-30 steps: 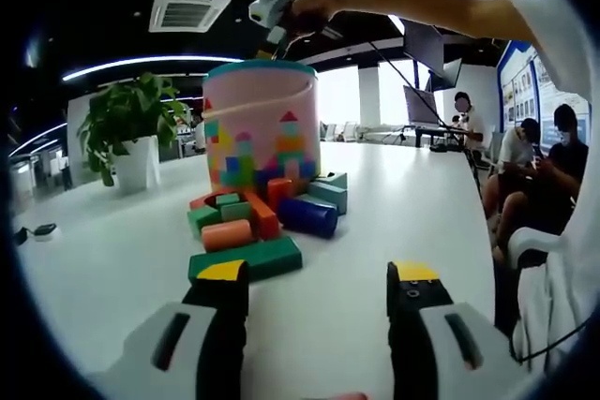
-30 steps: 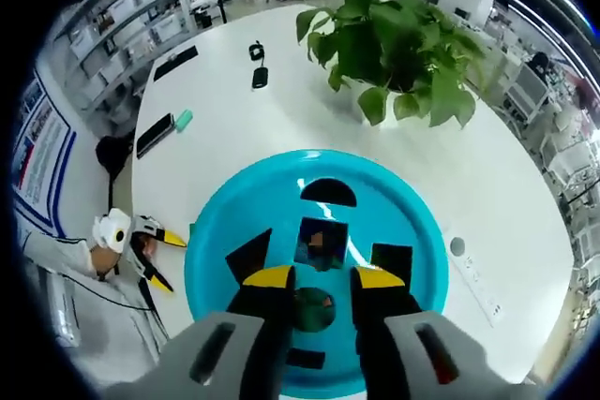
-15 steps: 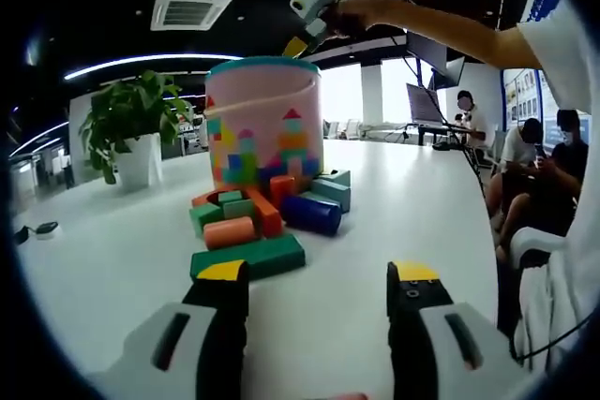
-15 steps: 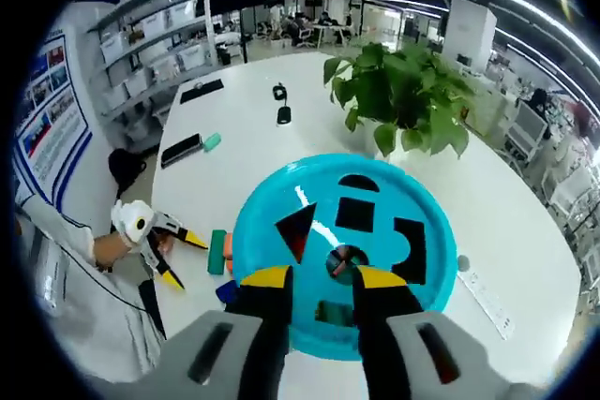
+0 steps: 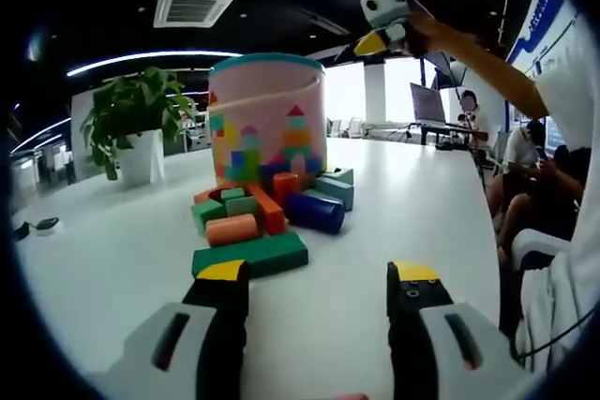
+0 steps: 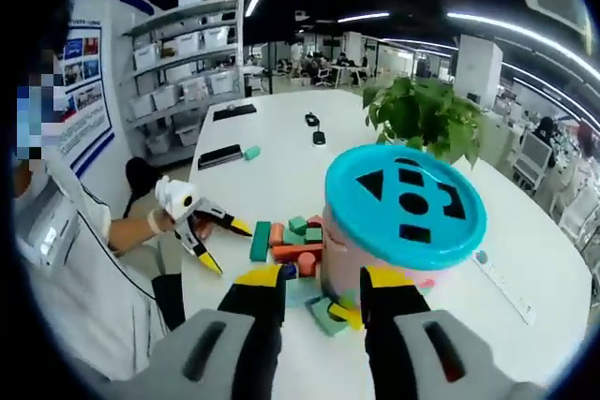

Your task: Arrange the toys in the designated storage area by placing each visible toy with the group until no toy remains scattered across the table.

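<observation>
Blocks (image 5: 258, 222) lie heaped on the table (image 5: 375, 203) at the bucket's (image 5: 267, 119) foot, twelve o'clock from the left gripper (image 5: 319, 274), jaws spread, empty. Right gripper (image 6: 322, 278) hangs above the blue lid (image 6: 405, 203), jaws parted, nothing held. Plant (image 5: 131, 119) at ten o'clock.

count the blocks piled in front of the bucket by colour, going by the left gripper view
green blocks: 3
orange or red blocks: 4
blue blocks: 1
teal blocks: 2
total: 10 that can be made out; others may be hidden behind these
</observation>
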Action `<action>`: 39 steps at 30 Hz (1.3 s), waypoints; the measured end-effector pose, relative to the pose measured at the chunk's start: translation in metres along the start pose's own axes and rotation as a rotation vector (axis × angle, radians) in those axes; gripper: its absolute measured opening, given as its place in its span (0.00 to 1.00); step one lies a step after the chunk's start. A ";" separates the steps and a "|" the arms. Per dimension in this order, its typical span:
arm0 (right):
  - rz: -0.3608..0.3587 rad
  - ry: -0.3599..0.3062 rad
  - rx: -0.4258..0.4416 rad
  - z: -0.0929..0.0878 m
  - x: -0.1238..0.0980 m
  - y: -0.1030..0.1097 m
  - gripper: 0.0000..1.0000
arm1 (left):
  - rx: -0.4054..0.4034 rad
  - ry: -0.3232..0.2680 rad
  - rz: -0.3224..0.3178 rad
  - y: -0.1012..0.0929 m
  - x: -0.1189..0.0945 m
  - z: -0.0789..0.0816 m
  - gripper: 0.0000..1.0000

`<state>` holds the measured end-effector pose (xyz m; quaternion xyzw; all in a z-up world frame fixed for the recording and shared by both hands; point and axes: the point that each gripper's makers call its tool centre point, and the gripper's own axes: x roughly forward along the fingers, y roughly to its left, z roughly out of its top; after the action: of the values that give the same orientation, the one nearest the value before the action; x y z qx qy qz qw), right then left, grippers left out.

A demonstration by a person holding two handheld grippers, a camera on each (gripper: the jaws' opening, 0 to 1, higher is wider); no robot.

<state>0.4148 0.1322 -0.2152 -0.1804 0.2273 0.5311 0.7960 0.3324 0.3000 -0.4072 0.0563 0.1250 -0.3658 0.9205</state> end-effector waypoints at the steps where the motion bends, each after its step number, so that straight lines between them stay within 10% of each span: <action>1: 0.001 -0.012 0.000 -0.001 -0.002 0.002 0.32 | 0.000 0.001 0.001 0.000 0.000 0.000 0.61; 16: -0.035 -0.047 0.106 -0.134 0.035 0.002 0.33 | -0.002 0.024 0.015 0.003 0.001 -0.004 0.61; 39: -0.018 -0.246 0.078 -0.157 0.089 -0.017 0.33 | -0.009 0.029 0.022 0.004 0.000 -0.004 0.62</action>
<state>0.4336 0.1106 -0.3944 -0.0849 0.1468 0.5328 0.8291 0.3345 0.3031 -0.4111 0.0589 0.1393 -0.3542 0.9229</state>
